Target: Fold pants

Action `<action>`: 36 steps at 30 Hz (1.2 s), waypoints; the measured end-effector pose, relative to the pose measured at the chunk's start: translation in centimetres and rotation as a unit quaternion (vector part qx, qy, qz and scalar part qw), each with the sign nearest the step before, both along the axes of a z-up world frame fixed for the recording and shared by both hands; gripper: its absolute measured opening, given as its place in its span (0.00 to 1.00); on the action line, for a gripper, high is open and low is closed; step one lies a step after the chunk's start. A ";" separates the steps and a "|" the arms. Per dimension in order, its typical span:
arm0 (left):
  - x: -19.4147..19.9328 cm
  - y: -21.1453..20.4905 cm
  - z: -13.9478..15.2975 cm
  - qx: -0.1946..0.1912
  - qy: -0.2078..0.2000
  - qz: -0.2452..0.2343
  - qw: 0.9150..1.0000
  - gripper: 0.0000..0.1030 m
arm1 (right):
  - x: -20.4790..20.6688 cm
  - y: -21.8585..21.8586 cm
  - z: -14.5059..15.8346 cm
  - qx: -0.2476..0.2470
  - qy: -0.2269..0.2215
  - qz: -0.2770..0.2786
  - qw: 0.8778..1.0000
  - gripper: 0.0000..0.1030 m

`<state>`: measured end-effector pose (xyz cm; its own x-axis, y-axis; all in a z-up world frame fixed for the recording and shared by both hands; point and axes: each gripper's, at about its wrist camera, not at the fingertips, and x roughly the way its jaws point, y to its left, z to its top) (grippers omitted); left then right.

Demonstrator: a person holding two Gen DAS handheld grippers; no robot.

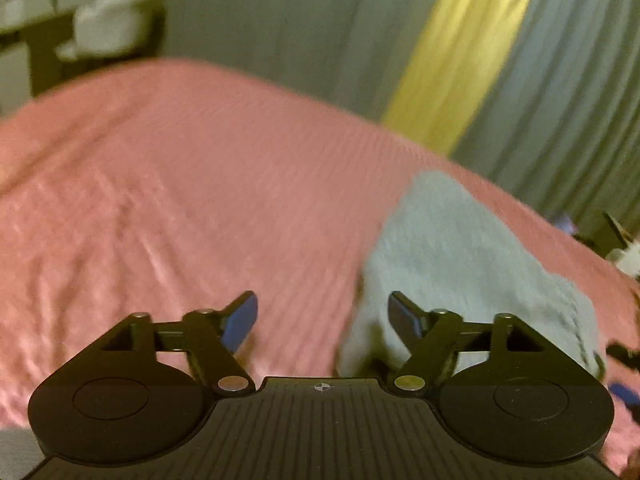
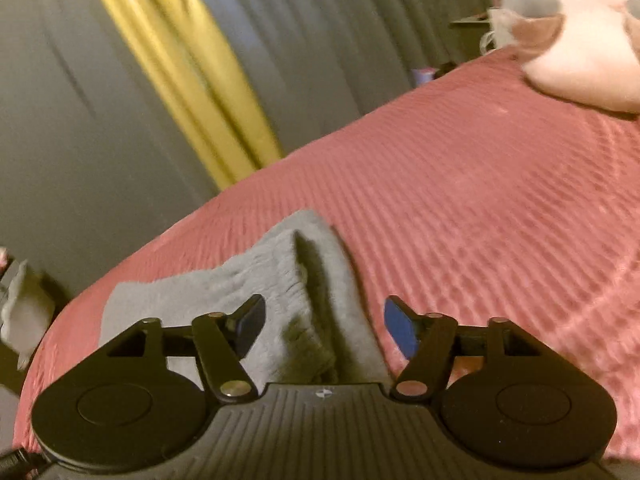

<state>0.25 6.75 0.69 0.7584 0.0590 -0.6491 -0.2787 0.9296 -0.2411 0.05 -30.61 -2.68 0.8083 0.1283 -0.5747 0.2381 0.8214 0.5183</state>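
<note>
The grey pants (image 1: 464, 264) lie bunched and partly folded on a pink ribbed bedspread (image 1: 180, 184). In the left wrist view they are to the right of my left gripper (image 1: 322, 320), which is open and empty above the bedspread. In the right wrist view the pants (image 2: 280, 288) lie just ahead and left, with a raised fold down the middle. My right gripper (image 2: 324, 324) is open and empty, hovering over the pants' near edge. Both views are blurred.
A large pink plush toy (image 2: 580, 40) lies on the bedspread (image 2: 480, 200) at the far right. Grey and yellow curtains (image 1: 460, 40) hang behind the bed. A shelf with clutter (image 1: 80, 20) stands at the far left.
</note>
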 end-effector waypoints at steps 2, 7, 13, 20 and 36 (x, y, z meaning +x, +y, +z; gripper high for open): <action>0.5 0.4 0.2 0.010 -0.002 0.000 1.000 0.84 | 0.9 0.1 -1.7 0.017 0.033 0.004 0.999 0.81; 2.6 0.6 -1.4 -0.060 0.055 -0.076 0.994 0.82 | 0.9 -0.9 -2.6 0.061 0.033 0.000 0.998 0.85; 4.9 -1.6 -4.0 0.035 0.131 -0.097 0.986 0.87 | 1.1 0.1 -2.4 0.059 0.023 0.022 0.998 0.89; 3.6 1.4 -3.0 -0.005 0.102 -0.031 0.994 0.84 | 1.3 1.0 -1.9 0.008 0.047 0.021 0.999 0.96; 6.7 -3.8 -2.6 0.091 0.083 -0.151 0.981 0.89 | 4.9 0.9 -4.4 0.038 0.097 0.080 0.991 0.96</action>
